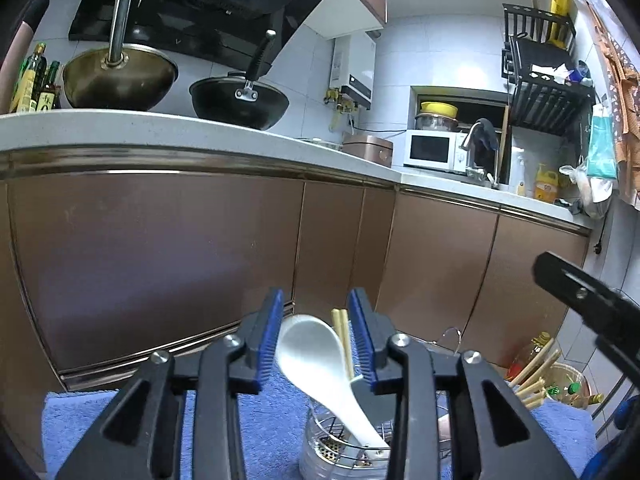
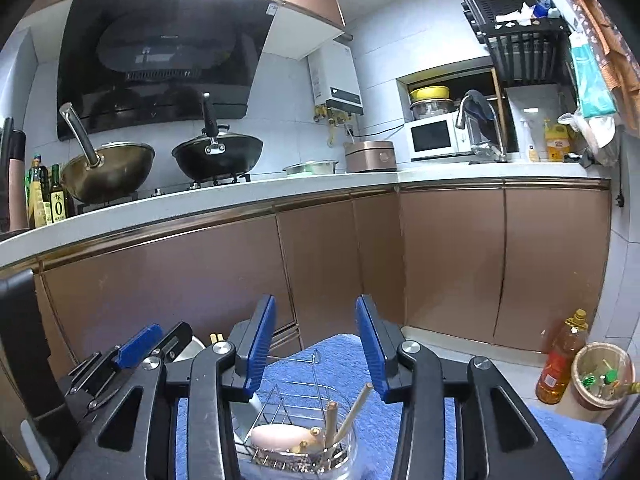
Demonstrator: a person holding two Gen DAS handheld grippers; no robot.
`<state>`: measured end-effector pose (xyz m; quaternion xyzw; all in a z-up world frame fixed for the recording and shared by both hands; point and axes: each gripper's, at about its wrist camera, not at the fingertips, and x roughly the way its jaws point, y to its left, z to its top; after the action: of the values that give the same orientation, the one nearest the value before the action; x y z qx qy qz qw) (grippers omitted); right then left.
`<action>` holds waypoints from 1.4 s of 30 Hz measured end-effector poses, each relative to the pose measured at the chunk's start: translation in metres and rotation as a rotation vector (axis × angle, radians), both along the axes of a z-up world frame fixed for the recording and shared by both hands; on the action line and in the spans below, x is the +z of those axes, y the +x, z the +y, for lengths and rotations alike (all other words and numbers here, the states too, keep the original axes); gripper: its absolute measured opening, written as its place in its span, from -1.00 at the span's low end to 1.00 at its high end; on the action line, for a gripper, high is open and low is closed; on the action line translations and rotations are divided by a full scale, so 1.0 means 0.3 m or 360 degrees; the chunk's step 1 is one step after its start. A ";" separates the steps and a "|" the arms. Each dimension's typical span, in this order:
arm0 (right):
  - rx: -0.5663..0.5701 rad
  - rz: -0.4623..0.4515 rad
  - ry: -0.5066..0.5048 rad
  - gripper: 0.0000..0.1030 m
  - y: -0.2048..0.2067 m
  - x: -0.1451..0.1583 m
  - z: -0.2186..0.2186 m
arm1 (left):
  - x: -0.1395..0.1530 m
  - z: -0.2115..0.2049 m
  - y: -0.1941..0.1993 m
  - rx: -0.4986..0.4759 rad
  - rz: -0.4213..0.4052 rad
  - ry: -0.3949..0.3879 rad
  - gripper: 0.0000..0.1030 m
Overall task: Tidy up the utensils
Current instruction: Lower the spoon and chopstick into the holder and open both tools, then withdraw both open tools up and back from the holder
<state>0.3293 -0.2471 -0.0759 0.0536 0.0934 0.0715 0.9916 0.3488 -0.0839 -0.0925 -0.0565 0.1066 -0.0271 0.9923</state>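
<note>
My left gripper (image 1: 316,340) is open above a clear utensil holder (image 1: 344,448) on a blue towel (image 1: 256,416). A white ceramic spoon (image 1: 316,352) leans in the holder, its bowl between the blue pads without touching them. A pair of wooden chopsticks (image 1: 341,326) stands behind it. My right gripper (image 2: 316,344) is open and empty above the same holder (image 2: 296,452), which here shows a wire rack (image 2: 296,392), a pale spoon (image 2: 276,436) and wooden sticks (image 2: 352,412). The left gripper (image 2: 152,344) shows at the left.
Brown cabinet doors (image 2: 332,264) stand close ahead under a white counter (image 2: 240,196) with two woks (image 2: 218,156). An oil bottle (image 2: 562,360) and a bin (image 2: 602,376) stand on the floor at right. The right gripper's black body (image 1: 580,300) shows at right.
</note>
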 end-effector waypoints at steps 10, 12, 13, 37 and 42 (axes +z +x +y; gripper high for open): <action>-0.0298 0.0007 -0.0106 0.75 -0.320 0.110 -0.001 | 0.093 0.069 -0.223 -0.0090 0.0031 -0.0048 -0.31; -0.0369 0.0026 -0.0116 0.86 -0.382 0.111 -0.004 | 0.102 0.080 -0.273 -0.0107 0.0070 -0.0046 -0.26; -0.0388 0.0044 -0.0114 0.93 -0.407 0.109 -0.006 | 0.105 0.085 -0.291 -0.0113 0.0077 -0.0052 -0.26; -0.0294 0.0208 0.0047 1.00 -0.739 0.051 -0.127 | 0.150 0.022 -0.633 -0.0114 0.0221 0.0035 0.11; -0.0275 0.0307 0.0057 1.00 -0.714 0.011 -0.147 | 0.136 0.004 -0.644 -0.0141 0.0250 0.0040 0.11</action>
<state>0.1151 -0.2912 -0.0725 0.0858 0.1822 -0.0179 0.9794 0.1557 -0.0827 -0.0516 -0.0411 0.1867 -0.0653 0.9794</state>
